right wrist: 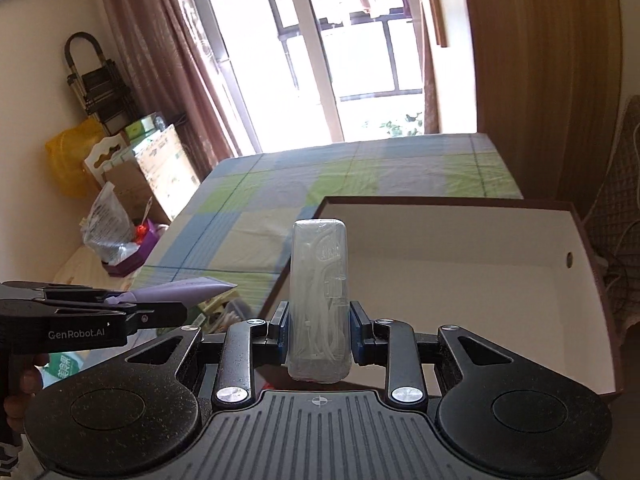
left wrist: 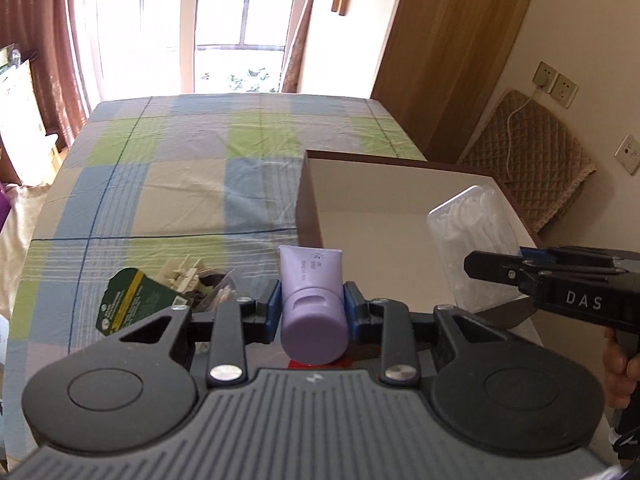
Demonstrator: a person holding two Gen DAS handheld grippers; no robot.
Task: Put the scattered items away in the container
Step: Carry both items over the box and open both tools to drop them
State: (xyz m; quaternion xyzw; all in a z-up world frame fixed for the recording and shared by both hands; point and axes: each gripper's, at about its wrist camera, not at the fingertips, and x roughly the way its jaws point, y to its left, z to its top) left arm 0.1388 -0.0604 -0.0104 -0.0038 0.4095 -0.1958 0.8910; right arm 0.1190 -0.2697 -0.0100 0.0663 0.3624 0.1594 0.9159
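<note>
Our left gripper (left wrist: 311, 307) has its blue-padded fingers (left wrist: 270, 312) clamped on a soft matte lilac tube (left wrist: 312, 300) by the cap end, and our right gripper (right wrist: 319, 328) pinches a clear rigid floss-pick case (right wrist: 320, 296), both raised for carrying. The brown cardboard box (right wrist: 576, 300) sits open and white-lined just ahead on the checked bedspread (left wrist: 160, 184), while crinkly packets (left wrist: 136, 300) lie beside it.

Big plaid tablecloth (left wrist: 168, 184) is the anchor here. Past its far edge there's a bright window (right wrist: 360, 48) with brownish curtains (right wrist: 160, 52), and off its left side sit cardboard boxes (right wrist: 156, 172), a yellow bag (right wrist: 70, 160) and a folded black cart (right wrist: 96, 80).
</note>
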